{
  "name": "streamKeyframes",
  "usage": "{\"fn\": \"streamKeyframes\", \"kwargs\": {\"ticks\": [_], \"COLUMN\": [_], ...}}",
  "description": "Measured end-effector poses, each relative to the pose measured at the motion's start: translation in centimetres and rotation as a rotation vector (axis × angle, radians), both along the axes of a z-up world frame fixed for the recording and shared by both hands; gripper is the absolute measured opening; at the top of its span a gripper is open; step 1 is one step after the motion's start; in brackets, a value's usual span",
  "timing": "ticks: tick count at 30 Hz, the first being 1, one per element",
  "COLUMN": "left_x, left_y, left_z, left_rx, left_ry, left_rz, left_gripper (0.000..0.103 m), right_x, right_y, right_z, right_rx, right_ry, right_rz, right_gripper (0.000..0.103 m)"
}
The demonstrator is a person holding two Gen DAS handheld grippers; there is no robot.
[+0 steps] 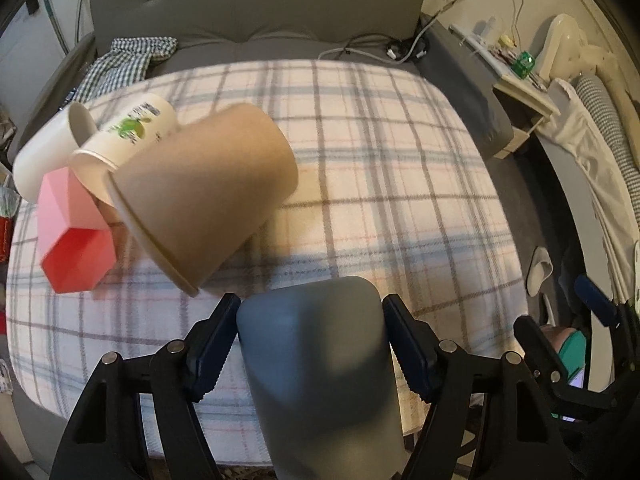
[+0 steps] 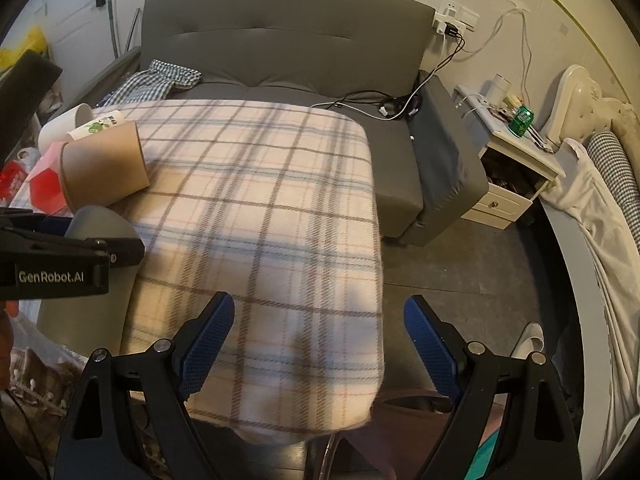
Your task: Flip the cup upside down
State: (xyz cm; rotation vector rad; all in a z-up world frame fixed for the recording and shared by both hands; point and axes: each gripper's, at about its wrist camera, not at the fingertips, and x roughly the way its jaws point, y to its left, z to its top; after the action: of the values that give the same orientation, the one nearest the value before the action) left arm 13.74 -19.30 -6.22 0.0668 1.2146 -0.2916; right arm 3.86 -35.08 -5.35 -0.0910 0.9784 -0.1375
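Left wrist view: grey cup [image 1: 320, 376] sits between the left gripper [image 1: 312, 344] pads, smooth matte grey-blue, rounded closed end at 12 o'clock, body widening toward the camera at 6 o'clock, so its long axis runs along the fingers; mouth out of frame. Both pads press its sides, gripper clamped on it, over the near edge of the plaid blanket [image 1: 380, 160]. At 10 o'clock, close ahead, a brown paper cup [image 1: 204, 196] lies on its side, rim toward 7 o'clock, base toward 1 o'clock. Behind it a white printed cup [image 1: 128, 132] with green artwork, a plain white cup [image 1: 48, 152] and a pink-red faceted cup [image 1: 72, 240], all tipped over and bunched, touching. Grey sofa [image 1: 256, 12] at 12 o'clock, nightstand [image 1: 520, 92] at 2 o'clock. Right wrist view: right gripper [image 2: 318, 344] spread wide, blue pads apart, nothing between them, hanging over the blanket's [image 2: 256, 200] near right corner. Grey cup [image 2: 100, 228] at 9 o'clock, rounded end toward 12 o'clock, held in the left gripper [image 2: 60, 256], whose black body crosses in front. Brown cup [image 2: 104, 172] just beyond it at 10 o'clock, on its side; other cups clustered behind. Sofa [image 2: 280, 40] at 12 o'clock, nightstand [image 2: 516, 168] at 2 o'clock.
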Motion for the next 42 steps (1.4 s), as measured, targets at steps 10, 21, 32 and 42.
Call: {"fn": "streamKeyframes", "kwargs": {"ticks": [10,21,32,42], "left_x": [0.1,0.8,0.2,0.1], "left_y": [0.2,0.0,-2.3,-2.8], "left_z": [3.6,4.2,3.0,3.0], "left_rx": [-0.002,0.002,0.074,0.058], "left_ry": [-0.161,-0.314,-0.338,-0.334], "left_rz": [0.023,0.047,-0.016,-0.037], "left_gripper": [0.074,0.073,0.073,0.075], "right_x": [-0.7,-1.0,-1.0,-1.4], "right_y": [-0.8,-1.2,-1.6,-2.3], "right_z": [0.3,-0.4,-0.6,-0.3], "right_rx": [0.020,0.023,0.022,0.032], "right_ry": [-0.015,-0.003,0.003,0.001], "right_rz": [-0.024,-0.031,-0.044,-0.064], "right_gripper": [0.087,0.087,0.087,0.087]}}
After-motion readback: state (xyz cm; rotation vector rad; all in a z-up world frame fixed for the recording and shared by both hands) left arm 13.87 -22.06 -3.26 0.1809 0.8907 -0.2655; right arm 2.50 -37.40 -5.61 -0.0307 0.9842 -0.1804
